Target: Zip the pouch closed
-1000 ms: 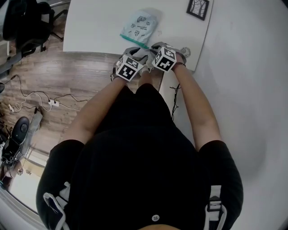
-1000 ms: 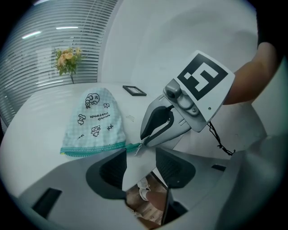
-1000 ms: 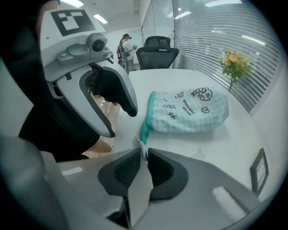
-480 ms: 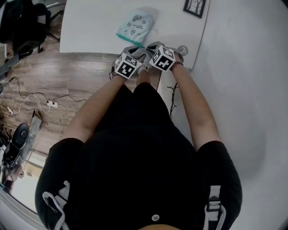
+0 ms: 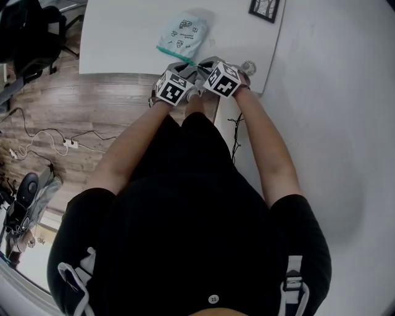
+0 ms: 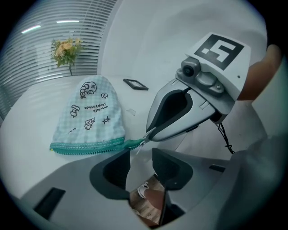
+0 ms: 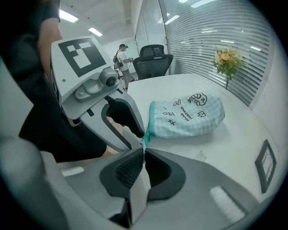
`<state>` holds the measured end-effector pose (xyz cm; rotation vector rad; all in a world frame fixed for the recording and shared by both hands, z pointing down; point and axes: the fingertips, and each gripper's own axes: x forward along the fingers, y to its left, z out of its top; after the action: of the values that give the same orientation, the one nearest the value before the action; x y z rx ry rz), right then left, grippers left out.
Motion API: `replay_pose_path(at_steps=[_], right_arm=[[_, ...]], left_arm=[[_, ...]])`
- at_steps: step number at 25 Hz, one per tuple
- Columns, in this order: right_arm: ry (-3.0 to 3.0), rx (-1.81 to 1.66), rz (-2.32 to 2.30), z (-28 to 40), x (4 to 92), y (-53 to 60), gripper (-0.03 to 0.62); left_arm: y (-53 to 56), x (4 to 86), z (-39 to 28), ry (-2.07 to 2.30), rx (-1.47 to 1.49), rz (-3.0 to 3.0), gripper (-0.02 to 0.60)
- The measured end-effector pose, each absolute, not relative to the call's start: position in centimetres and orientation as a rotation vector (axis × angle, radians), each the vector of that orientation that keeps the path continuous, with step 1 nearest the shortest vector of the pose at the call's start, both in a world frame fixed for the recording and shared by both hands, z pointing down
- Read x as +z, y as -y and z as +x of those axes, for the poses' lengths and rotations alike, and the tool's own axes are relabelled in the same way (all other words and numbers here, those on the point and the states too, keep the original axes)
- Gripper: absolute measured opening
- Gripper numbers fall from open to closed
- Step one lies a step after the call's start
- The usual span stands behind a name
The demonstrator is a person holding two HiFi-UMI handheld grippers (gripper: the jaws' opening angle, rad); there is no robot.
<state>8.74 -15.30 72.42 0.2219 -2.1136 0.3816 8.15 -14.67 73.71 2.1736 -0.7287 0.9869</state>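
Table (image 5: 123, 37) | pouch (image 6: 90, 117) ahead | left gripper (image 6: 140, 155) jaws closing, empty | right gripper (image 7: 143, 155) just clamped zip-end (image 7: 146, 134)

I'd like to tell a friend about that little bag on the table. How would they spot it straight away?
Start at the white table; near the edge closest to the person lies a soft pouch. It is pale mint checked cloth with small black doodles and a teal zip edge, unlike the flat black frame farther along.
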Motion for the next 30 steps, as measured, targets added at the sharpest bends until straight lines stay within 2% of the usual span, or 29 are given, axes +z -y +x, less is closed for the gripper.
replay_pose_path(at_steps=[5,11,14,30], right_arm=[[2.157,0.45,0.251,8.4,71.7,15.6,0.026],[2.168,0.461,0.259,8.5,71.6,15.9,0.026],[2.167,0.468,0.263,8.4,71.5,16.0,0.026],[2.082,0.409,0.271,8.5,71.6,15.9,0.023]], left_arm=[[14.6,74.1,8.1,0.747,1.004,2.155,0.092],[15.1,74.4,8.1,0.782,0.99,2.149,0.064],[15.4,74.2,7.9,0.787,0.968,2.148,0.021],[15.4,73.2,7.7,0.761,0.97,2.152,0.008]])
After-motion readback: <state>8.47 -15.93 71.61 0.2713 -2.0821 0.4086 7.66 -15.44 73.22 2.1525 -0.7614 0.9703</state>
